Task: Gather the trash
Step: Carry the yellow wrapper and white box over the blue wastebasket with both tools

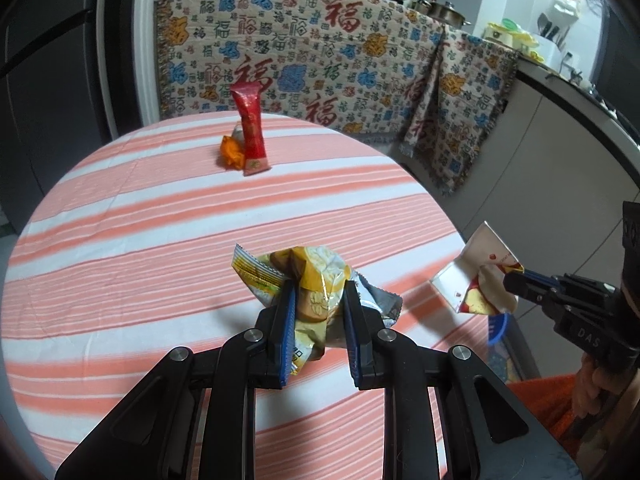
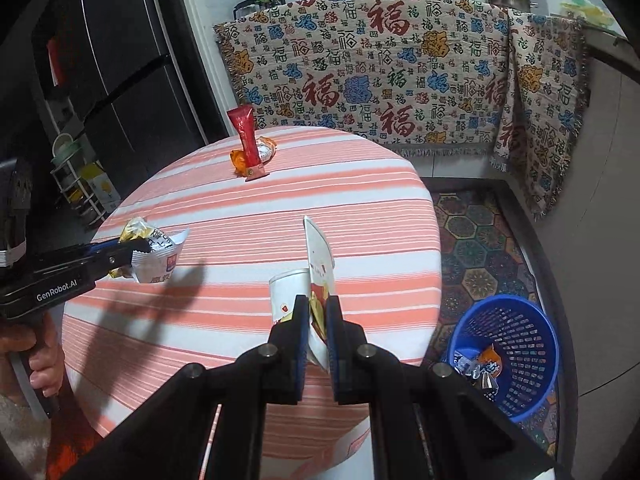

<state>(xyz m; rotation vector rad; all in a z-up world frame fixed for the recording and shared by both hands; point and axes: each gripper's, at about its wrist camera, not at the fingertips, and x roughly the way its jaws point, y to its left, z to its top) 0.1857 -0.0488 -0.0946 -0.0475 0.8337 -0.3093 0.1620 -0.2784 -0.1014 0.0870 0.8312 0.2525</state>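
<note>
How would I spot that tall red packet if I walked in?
Find the round table with the striped cloth. At its far side, the red packet stands upright, beside a crumpled orange wrapper. It is the only trash standing on end.

We read "GenRobot.AI" on the left gripper (image 2: pixel 120 258) body, "DAS" on the right gripper (image 1: pixel 516 280) body, and repeated "福" characters across the patterned cloth (image 2: pixel 400 64).

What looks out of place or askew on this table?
The red sachet stands propped on end against an orange wrapper on the striped table; both are uncollected trash. Each gripper holds a wrapper; nothing looks spilled.
</note>
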